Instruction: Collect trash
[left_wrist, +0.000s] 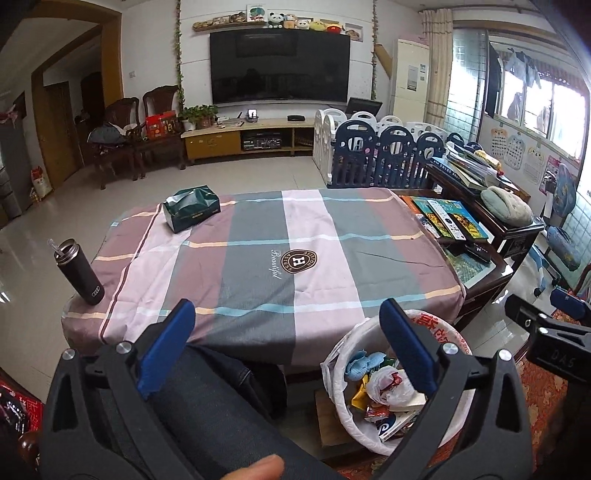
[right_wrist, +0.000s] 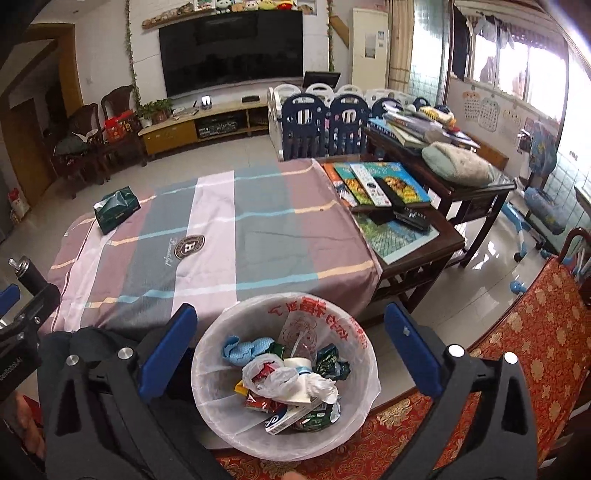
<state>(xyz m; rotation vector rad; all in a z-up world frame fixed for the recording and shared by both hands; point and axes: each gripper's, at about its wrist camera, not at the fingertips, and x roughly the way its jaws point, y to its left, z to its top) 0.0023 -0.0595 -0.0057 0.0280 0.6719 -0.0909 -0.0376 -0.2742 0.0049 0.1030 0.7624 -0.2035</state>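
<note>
Checked pink-and-grey tablecloth (right_wrist: 229, 236) appears free of litter; beside its near edge, the white plastic-lined round bin (right_wrist: 218, 373) already holds crumpled wrappers, a white bag and a blue cloth (right_wrist: 240, 349), so collection looks nearly or wholly done. On the cloth's far corner sits a green tissue pack (left_wrist: 191, 206). Left gripper (left_wrist: 286, 354) and right gripper (right_wrist: 290, 352) both gape wide, empty. Only the left view shows the whole black Audi-logo flask (left_wrist: 79, 271) at the cloth's left edge
</note>
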